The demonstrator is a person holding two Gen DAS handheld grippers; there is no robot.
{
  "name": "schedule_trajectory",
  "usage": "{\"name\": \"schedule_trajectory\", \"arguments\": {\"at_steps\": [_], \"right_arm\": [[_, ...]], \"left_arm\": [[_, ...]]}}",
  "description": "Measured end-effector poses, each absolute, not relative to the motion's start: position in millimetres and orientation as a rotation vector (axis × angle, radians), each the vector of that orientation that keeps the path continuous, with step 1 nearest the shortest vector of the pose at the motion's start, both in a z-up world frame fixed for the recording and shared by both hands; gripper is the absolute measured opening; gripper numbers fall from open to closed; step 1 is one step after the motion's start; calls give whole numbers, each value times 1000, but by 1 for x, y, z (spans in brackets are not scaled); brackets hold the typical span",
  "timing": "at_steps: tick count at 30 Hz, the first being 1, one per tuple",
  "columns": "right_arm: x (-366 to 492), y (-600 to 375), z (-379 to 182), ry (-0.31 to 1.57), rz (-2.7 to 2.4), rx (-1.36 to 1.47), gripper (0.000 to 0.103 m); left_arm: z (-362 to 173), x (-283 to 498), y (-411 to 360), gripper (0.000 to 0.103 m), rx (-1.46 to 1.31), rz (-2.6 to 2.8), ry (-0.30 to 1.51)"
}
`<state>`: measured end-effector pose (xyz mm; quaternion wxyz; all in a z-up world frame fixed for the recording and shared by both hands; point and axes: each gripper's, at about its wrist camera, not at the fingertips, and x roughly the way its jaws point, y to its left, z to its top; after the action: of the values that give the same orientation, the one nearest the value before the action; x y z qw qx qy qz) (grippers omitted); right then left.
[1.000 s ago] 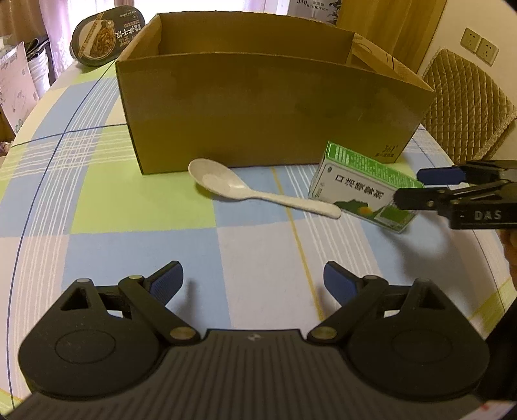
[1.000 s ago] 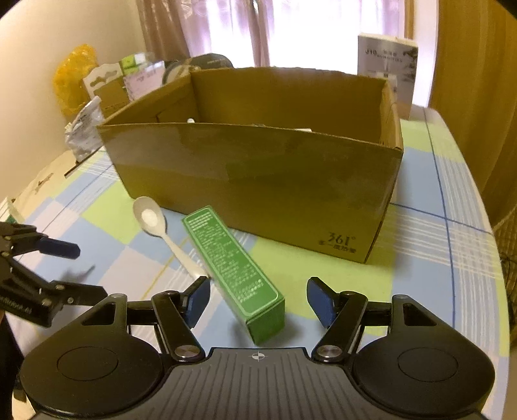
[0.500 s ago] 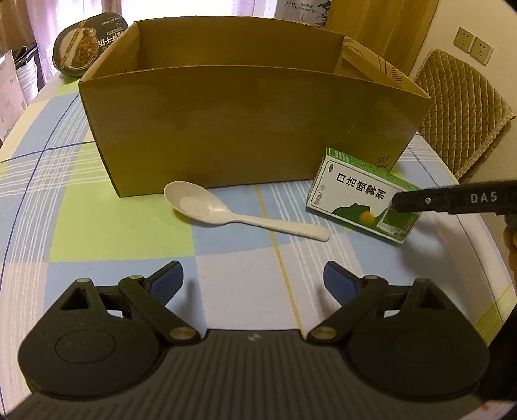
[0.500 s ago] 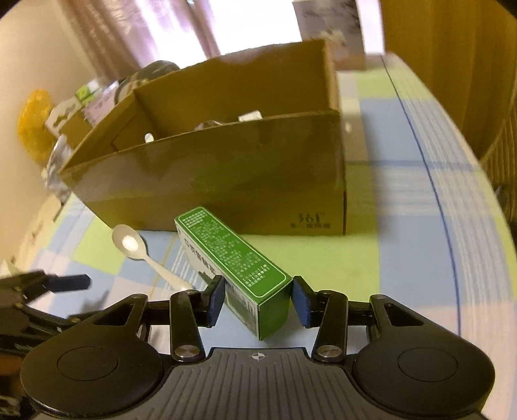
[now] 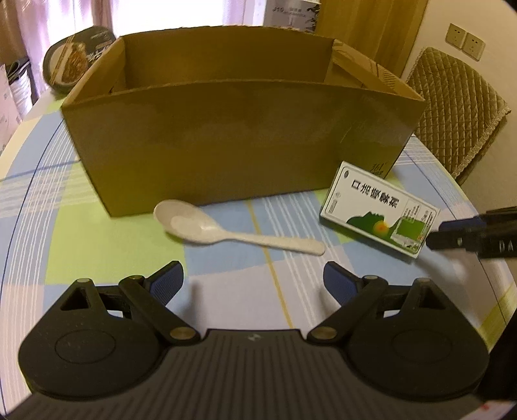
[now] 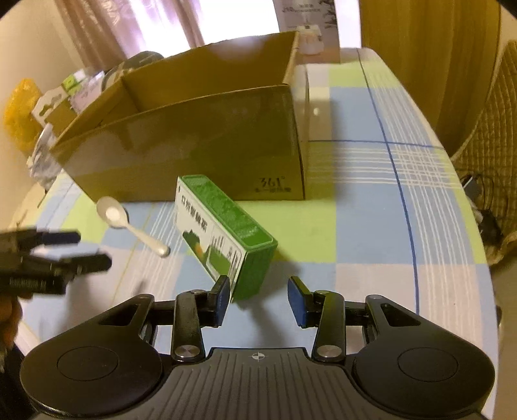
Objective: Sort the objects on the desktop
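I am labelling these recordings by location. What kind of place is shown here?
Most likely a home dining room. A table with a checked tablecloth holds a cardboard box and a spoon; a quilted chair stands beside it, and curtains hang behind.

Checked table (image 5: 80,252) bears cardboard box (image 5: 226,142), spoon (image 5: 206,226), green carton (image 5: 381,213).

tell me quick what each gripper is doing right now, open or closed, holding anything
Left gripper: open, holding nothing, over the table near the white spoon.
Right gripper: open, not gripping; the end of the green box sits by its left finger.
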<state>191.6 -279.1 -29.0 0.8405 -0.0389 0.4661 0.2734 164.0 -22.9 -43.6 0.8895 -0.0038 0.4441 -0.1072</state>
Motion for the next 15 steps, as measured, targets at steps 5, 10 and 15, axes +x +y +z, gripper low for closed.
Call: {"name": "schedule_trajectory", "arguments": {"at_steps": [5,10,15], "right_arm": [[185,-274,-30,920,575,-154,48],[188,-271,-32,900,569,-170,66],[191,-268,-36,889,570,-193,71]], "left_arm": [[-49,180,-32,90,15,-195,924],[-60,199,-42,90,7,-85,943],[-73,208,-49,91,-21,26,950]]}}
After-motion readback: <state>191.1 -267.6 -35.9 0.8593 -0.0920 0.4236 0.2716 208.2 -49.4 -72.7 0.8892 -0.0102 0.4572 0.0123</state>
